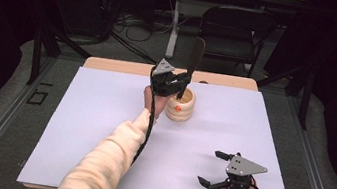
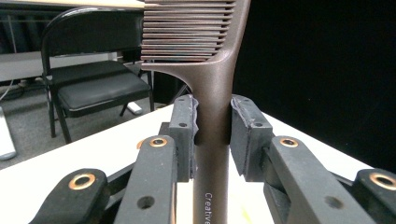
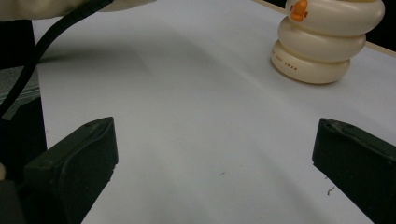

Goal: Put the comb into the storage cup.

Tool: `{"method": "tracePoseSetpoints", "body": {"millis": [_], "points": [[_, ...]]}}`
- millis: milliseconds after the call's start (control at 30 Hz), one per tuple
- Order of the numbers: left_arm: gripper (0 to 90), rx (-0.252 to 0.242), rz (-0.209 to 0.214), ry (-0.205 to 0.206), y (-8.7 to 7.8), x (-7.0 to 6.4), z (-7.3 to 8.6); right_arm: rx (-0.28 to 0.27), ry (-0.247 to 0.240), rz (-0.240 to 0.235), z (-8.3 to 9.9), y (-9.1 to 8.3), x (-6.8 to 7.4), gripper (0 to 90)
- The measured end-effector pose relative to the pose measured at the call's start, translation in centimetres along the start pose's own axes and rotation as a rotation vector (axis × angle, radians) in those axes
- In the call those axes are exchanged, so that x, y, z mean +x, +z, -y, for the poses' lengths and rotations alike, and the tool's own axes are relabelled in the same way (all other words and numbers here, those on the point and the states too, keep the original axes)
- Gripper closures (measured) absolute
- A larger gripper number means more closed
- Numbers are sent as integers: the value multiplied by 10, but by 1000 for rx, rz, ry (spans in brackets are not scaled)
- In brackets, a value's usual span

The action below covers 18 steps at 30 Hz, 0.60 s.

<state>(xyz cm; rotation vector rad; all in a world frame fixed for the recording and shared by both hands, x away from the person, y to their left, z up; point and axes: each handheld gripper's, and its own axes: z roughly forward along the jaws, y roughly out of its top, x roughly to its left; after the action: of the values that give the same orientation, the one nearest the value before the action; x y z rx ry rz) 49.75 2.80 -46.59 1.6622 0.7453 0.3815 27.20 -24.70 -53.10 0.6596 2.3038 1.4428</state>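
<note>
Comb (image 2: 212,93), one dark brown one, stands upright in the left gripper (image 1: 173,86), clamped by the handle right over the cream duck holder (image 1: 181,105) at the far middle of the desk (image 1: 95,129). Its teeth only read clearly in the left gripper view. Right gripper (image 1: 213,168) sits near right, jaws wide apart, holding nothing. One holder, two grippers.

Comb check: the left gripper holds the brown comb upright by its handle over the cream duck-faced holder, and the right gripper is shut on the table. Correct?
Not quite. The right gripper is open: the right gripper view shows its fingers wide apart over bare table. The rest stands: the left gripper clamps the comb by its handle, upright above the holder.
</note>
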Motion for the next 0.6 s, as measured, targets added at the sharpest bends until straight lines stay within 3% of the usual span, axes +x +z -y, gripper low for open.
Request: {"method": "tracePoseSetpoints", "body": {"millis": [600], "points": [[720,36,-1,12,4,4,9,1,2,0,0,0,0,0]]}}
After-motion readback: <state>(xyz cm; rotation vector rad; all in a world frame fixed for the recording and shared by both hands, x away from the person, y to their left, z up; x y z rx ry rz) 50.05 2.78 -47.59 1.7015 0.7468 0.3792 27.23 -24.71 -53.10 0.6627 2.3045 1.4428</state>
